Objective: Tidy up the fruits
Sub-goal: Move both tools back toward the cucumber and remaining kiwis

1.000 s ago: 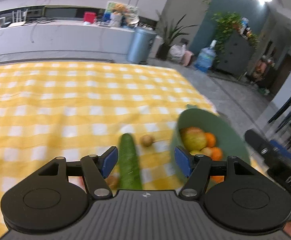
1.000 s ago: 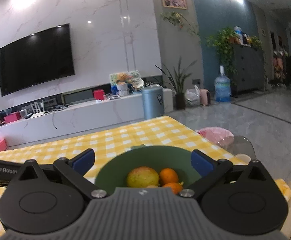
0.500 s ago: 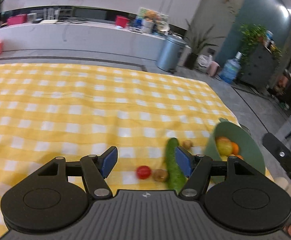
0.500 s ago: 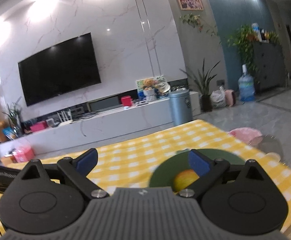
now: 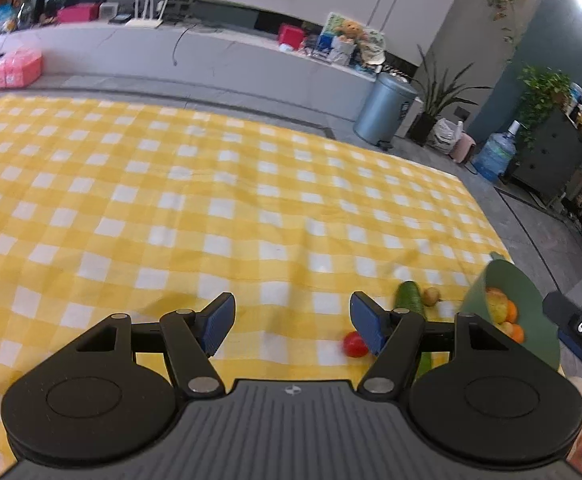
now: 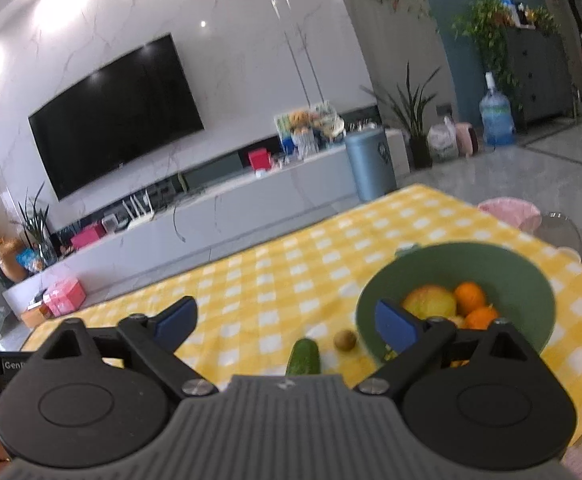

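Note:
A green bowl [image 6: 531, 276] near the table's right edge holds an apple [image 6: 429, 301] and oranges [image 6: 469, 297]. Left of it on the yellow checked cloth lie a cucumber [image 6: 303, 357] and a small brown kiwi [image 6: 345, 339]. In the left wrist view the bowl [image 5: 491, 280], cucumber [image 5: 409, 300], kiwi [image 5: 431, 296] and a red tomato [image 5: 354, 345] sit at the lower right. My left gripper [image 5: 291, 322] is open over bare cloth, left of the tomato. My right gripper [image 6: 287, 324] hovers above the cucumber, its jaws closing with nothing between them.
The yellow checked tablecloth [image 5: 171, 200] stretches far to the left and back. Beyond the table stand a long TV bench [image 6: 211, 216], a grey bin [image 6: 369, 164] and a water jug [image 6: 495, 118]. A pink-cushioned chair [image 6: 511, 210] stands by the right edge.
The left gripper has swung left, so the bowl and cucumber slid to the lower right and the tomato came into view. The right gripper drew back and left, its jaws narrowing; cucumber and kiwi now show.

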Available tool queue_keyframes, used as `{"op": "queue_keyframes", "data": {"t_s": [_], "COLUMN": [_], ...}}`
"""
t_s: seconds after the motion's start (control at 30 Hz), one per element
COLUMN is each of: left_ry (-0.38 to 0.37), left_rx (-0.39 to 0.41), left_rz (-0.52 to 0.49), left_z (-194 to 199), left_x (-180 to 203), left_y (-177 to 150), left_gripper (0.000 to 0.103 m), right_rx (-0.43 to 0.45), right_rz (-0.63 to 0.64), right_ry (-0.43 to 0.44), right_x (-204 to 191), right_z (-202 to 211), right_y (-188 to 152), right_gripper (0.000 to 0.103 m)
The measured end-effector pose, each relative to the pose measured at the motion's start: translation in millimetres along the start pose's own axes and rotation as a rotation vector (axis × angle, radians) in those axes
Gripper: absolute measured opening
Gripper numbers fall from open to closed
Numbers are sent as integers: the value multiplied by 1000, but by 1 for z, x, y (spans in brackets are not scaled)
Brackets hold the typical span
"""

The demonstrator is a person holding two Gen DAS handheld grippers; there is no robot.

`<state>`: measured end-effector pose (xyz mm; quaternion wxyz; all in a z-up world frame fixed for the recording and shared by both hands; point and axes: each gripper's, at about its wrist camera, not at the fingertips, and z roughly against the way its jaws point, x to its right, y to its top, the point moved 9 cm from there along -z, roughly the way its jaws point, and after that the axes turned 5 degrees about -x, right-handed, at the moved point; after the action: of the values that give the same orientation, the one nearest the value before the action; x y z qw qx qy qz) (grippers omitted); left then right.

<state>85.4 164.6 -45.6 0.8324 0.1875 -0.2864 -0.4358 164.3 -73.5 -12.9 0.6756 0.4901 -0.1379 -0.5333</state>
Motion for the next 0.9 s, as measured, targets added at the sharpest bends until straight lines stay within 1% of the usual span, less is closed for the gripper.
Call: {"op": "queue_keyframes", "data": {"t_s": [0.07, 0.1, 0.13, 0.17, 0.2, 0.27, 0.37, 0.43, 0.47, 0.53, 0.6, 0.63, 0.67, 0.77, 0.87, 0.9], "left_ry": [-6, -14, -21, -30, -36, -51, -76, -78, -74, -56, -43, -44, -48, -55, -57, -59], "left_rx": [-26, -45, -58, -77, -91, -117, -164, -196, -204, -216, -221, -223, -225, -227, -228, -226], "left_rz": [37, 54, 64, 73, 79, 94, 116, 115, 107, 87, 73, 68, 64, 57, 55, 65], "left_z": [-10, -17, -22, -29, -34, -44, -57, -64, -66, -70, -72, -73, -73, -74, -75, -75], "left_x": [-11, -16, -19, -23, -24, -27, -30, -32, -32, -32, -31, -29, -28, -26, -25, -25], "left_y": [-2, -4, -5, -7, -9, -13, -19, -23, -25, -28, -30, -31, -32, -32, -32, -31], "left_gripper": [77, 77, 77, 77, 78, 77, 77, 77, 77, 77, 77, 77, 77, 77, 77, 77], "right_rx": [-41, -67, -86, -111, -137, -193, -260, -310, -332, -387, -435, -451, -461, -473, -456, -445], "right_rz": [-4, -12, -22, -40, -56, -90, -94, -115, -149, -262, -377, -415, -441, -502, -590, -627], "right_ry": [8, 17, 25, 38, 51, 81, 116, 127, 138, 165, 171, 164, 148, 53, -50, -73], "right_x": [-3, -4, -4, -3, -4, -5, -14, -21, -23, -25, -27, -29, -30, -27, -15, -8], "right_z": [-9, -15, -20, -26, -30, -40, -52, -60, -66, -77, -87, -92, -96, -106, -109, -108], "right_y": [-7, -11, -16, -20, -24, -33, -44, -51, -53, -60, -69, -73, -77, -88, -95, -96], "right_gripper": [64, 60, 52, 46, 44, 36, 35, 35, 35, 35, 35, 34, 33, 31, 31, 29]}}
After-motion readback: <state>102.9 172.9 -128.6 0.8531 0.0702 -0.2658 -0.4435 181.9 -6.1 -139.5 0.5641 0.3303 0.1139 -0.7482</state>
